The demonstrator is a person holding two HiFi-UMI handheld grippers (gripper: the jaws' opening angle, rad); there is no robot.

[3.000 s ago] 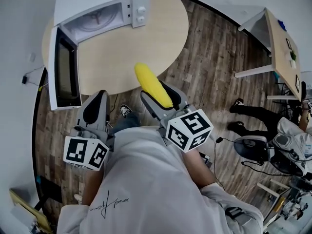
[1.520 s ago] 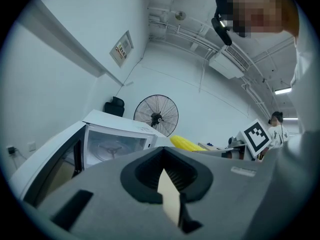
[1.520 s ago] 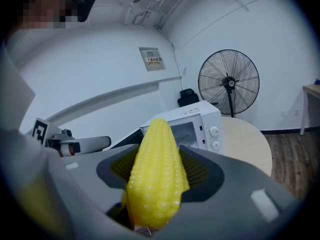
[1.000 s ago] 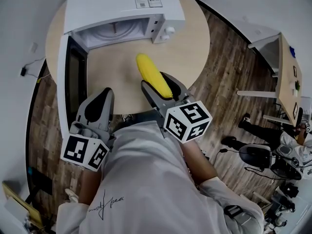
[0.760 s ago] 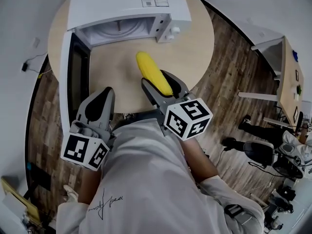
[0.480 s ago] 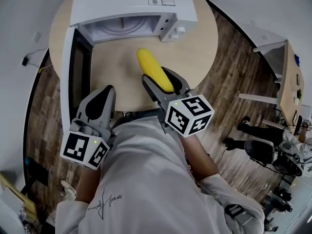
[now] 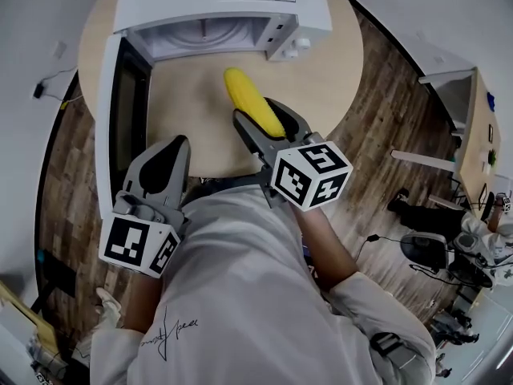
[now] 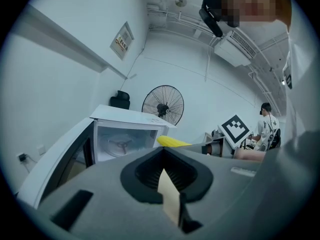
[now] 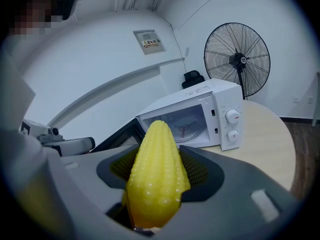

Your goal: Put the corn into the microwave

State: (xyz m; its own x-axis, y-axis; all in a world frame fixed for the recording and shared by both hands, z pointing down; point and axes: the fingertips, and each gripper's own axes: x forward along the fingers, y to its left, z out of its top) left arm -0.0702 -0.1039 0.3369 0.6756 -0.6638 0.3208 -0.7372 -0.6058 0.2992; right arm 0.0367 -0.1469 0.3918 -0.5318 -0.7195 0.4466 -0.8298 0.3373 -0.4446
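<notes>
1. Round and pale, the wooden tabletop (image 7: 337, 79) is carrying a white microwave (image 7: 216, 2) at its far side. Its door (image 7: 120, 127) is standing wide open to the left, and the cavity is facing the person.
2. The right gripper (image 7: 263, 128) is clamping the corn (image 7: 250, 111). Its jaws are pressing on the thicker rear part, while the tapered tip is sticking out well beyond them.
3. The corn is hanging above the tabletop, near the microwave's mouth but not yet inside. Its long axis is running along the jaws, and the tip is pointing ahead and slightly left, toward the cavity.
4. The left gripper (image 7: 164, 167) is waiting at the near edge beside the open door, with its jaws closed together on nothing. It is lying farther from the cavity than the right one.
5. Judging from this, the next move is asking for a forward push, tip first. The corn should be passing left of the control panel and staying clear of the door.
</notes>
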